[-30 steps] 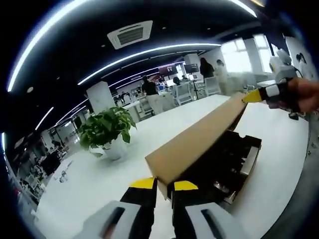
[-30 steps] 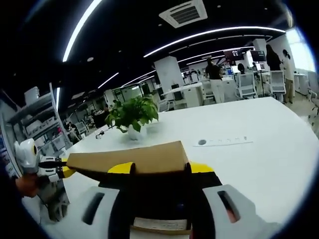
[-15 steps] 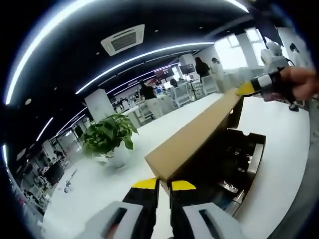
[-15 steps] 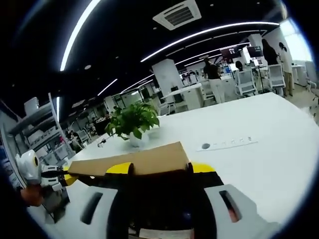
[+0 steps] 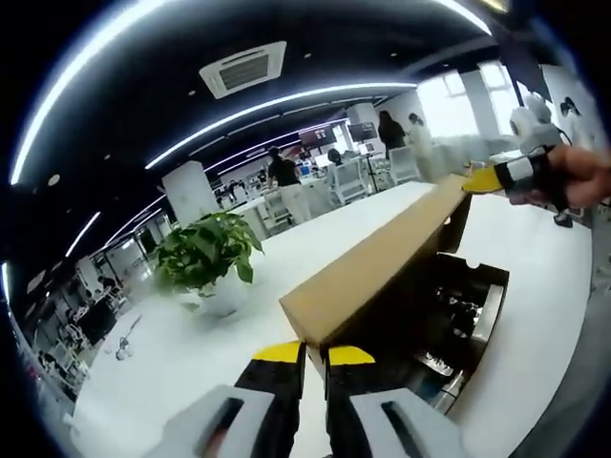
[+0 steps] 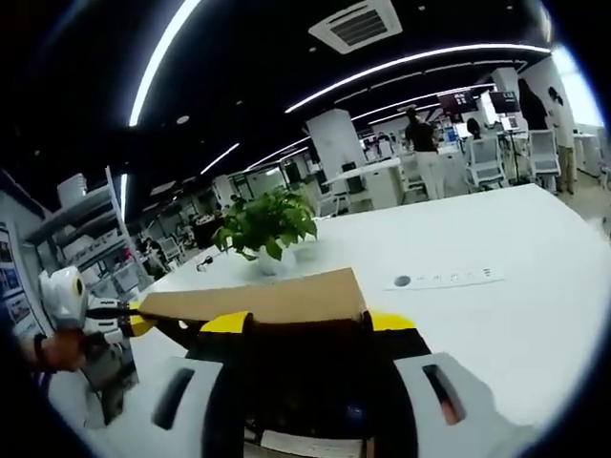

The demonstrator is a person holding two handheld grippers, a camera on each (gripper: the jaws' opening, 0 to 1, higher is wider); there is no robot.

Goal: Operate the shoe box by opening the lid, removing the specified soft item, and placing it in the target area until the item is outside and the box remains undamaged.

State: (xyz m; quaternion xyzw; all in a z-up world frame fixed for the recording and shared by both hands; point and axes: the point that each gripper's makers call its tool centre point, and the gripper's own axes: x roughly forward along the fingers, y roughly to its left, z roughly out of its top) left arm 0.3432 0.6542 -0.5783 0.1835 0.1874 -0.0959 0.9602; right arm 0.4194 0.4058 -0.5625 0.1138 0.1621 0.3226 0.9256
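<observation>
The brown cardboard lid (image 5: 382,272) of the shoe box is raised and tilted above the open box (image 5: 489,303), which lies on the white table. Dark contents (image 5: 449,310) show inside the box. My left gripper (image 5: 315,355) is shut on the near corner of the lid's rim. The right gripper (image 5: 487,179), held by a hand, touches the lid's far end. In the right gripper view the lid (image 6: 258,301) runs leftward to the left gripper (image 6: 134,320). My right gripper (image 6: 309,322) has its jaws spread wide, with its yellow tips at the lid's lower edge.
A potted green plant (image 5: 205,258) (image 6: 267,224) stands on the table (image 5: 143,363) beyond the box. A thin marked strip (image 6: 449,279) lies flat on the table to the right. Shelving (image 6: 86,239) stands at the left. People and desks are far behind.
Both views have drifted a little with the hands. The lid stays raised over the box, and both grippers keep their places on it.
</observation>
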